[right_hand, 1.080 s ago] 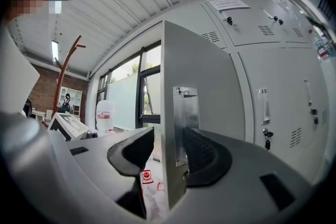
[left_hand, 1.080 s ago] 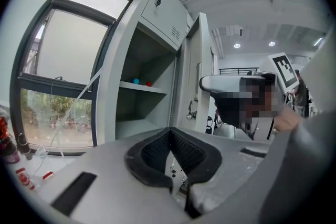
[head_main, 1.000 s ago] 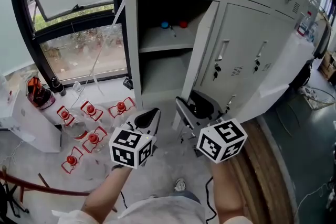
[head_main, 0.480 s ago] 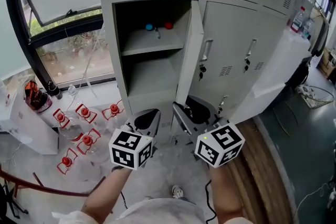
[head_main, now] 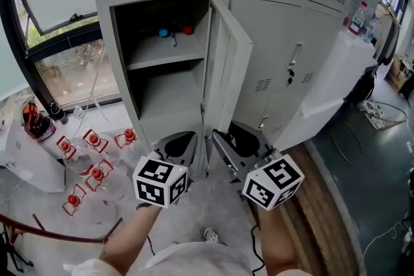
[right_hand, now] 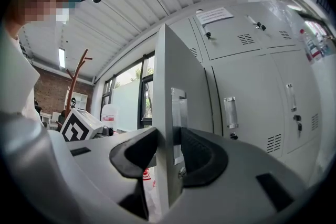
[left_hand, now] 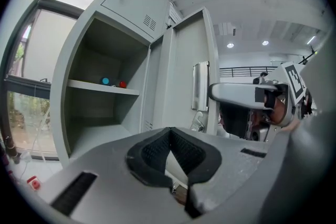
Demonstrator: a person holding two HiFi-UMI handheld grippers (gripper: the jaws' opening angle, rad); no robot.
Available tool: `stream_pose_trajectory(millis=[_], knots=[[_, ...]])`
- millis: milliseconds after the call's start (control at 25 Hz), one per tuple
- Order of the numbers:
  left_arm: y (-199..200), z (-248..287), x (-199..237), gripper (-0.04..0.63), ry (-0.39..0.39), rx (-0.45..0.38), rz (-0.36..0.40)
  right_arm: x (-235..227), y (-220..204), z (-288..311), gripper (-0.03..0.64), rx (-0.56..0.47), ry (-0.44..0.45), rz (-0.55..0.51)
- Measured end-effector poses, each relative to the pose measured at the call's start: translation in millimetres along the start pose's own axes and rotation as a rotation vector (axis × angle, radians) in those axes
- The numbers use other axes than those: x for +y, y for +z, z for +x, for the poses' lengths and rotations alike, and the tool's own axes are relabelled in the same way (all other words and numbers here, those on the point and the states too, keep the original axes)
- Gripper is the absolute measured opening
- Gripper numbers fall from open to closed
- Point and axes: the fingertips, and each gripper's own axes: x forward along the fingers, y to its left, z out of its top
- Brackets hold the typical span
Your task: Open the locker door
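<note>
The grey locker door (head_main: 228, 68) stands swung out from its open compartment (head_main: 162, 74), with a shelf holding a blue ball (head_main: 163, 32) and a red one (head_main: 187, 29). My right gripper (head_main: 225, 138) sits at the door's lower free edge. In the right gripper view the door's edge (right_hand: 170, 76) and its handle plate (right_hand: 178, 107) run between the jaws of the right gripper (right_hand: 168, 152), and the pads press on both sides. My left gripper (head_main: 182, 141) hangs just left of the door, shut and empty. Its closed pads (left_hand: 170, 149) face the door (left_hand: 184, 76).
Several red-capped bottles (head_main: 94, 139) and a white box (head_main: 26, 161) lie on the floor to the left, below a window (head_main: 61, 29). Closed lockers (head_main: 291, 55) fill the right side. A shoe (head_main: 210, 235) shows below the grippers.
The door has swung further out from the compartment, with the right gripper staying at its edge. The whole locker has shifted left in the head view. The left gripper has kept its place.
</note>
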Motion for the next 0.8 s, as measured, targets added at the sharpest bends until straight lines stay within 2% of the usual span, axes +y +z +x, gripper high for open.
stream_pose_trajectory(millis=[800], knots=[[2.8,47.9,-49.4,0.006,-0.066,0.024,0.043,-67.0,3.5,-47.2,0.101,-0.03,-0.117,0.01]])
